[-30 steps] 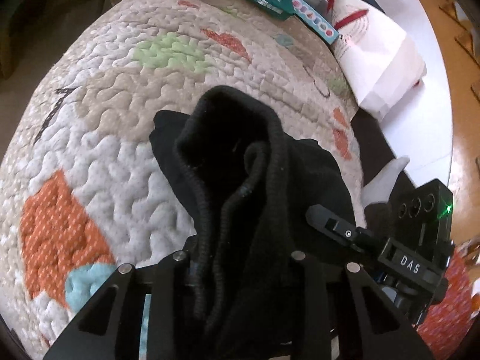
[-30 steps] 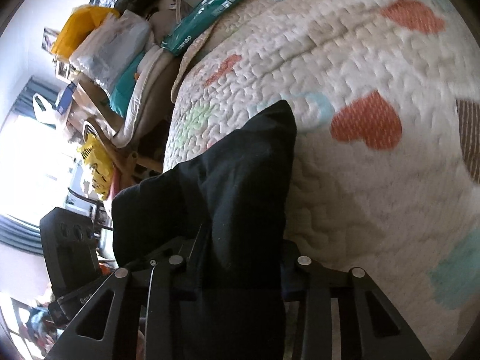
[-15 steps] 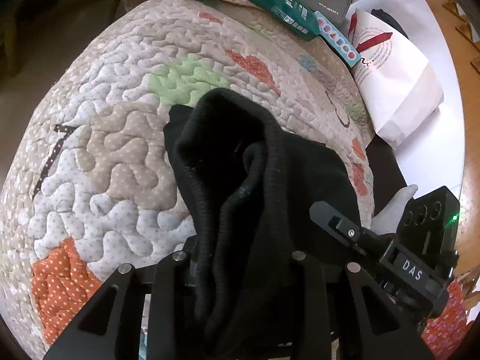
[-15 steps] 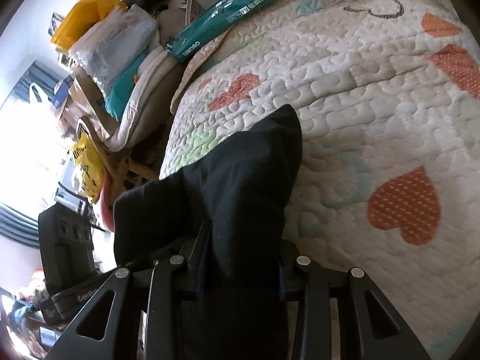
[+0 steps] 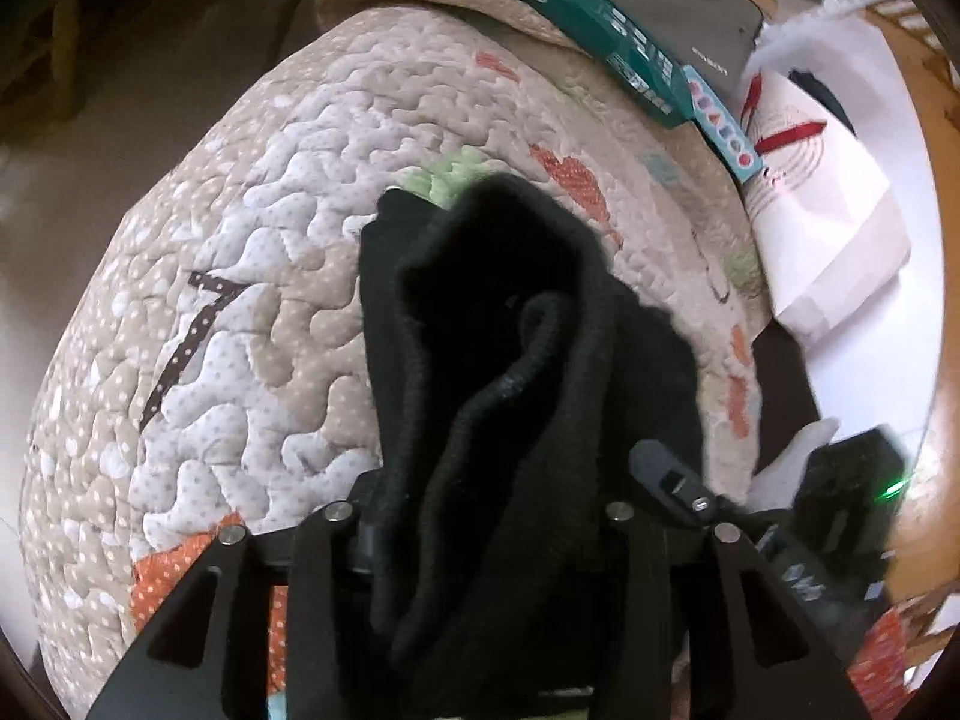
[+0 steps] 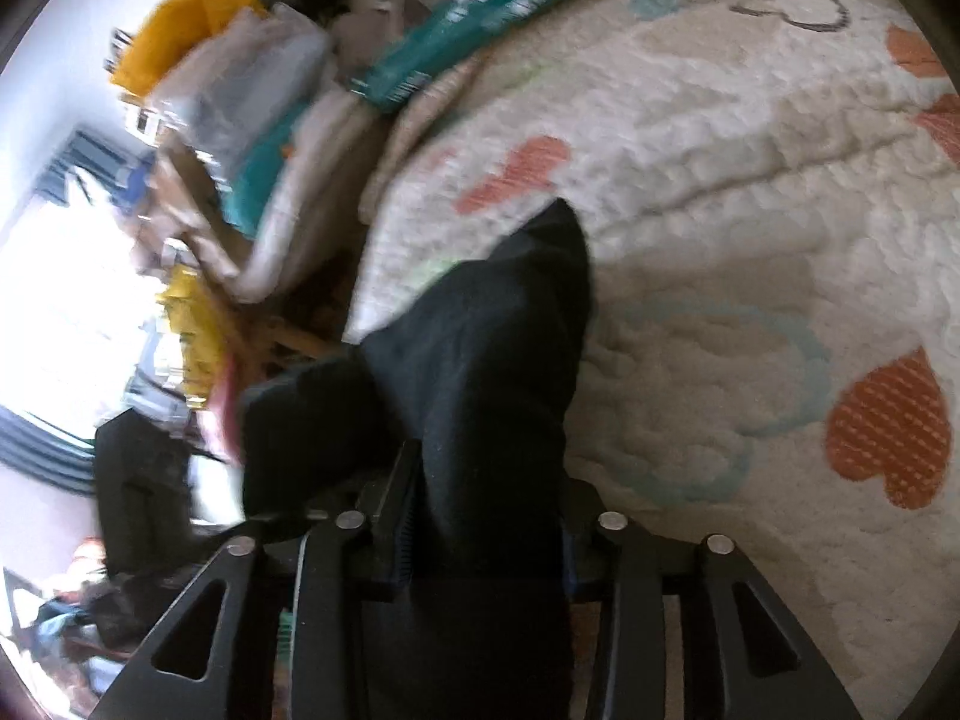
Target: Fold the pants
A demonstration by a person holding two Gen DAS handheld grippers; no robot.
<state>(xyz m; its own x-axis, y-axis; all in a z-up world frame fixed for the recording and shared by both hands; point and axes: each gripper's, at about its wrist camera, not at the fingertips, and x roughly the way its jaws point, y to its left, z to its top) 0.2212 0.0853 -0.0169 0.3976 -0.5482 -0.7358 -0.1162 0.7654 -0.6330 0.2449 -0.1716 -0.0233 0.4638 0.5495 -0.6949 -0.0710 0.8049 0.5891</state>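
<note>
- Left gripper (image 5: 486, 516): its jaws have just been opening, with the ribbed waistband of the black pants (image 5: 510, 396) bunched between them — whether the pads press on it I cannot tell.
- Right gripper (image 6: 486, 516): jaws likewise just opening around a thick fold of the pants, draped ahead onto the quilt (image 6: 750, 228).
- Soft, light, floppy knit — best pinched at waistband and hem corners.

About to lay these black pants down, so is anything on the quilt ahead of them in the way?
Nothing visible is. The black pants sit between both grippers' jaws, which have just been opening, and the quilt ahead is bare. The teal package lies at its far edge.
</note>
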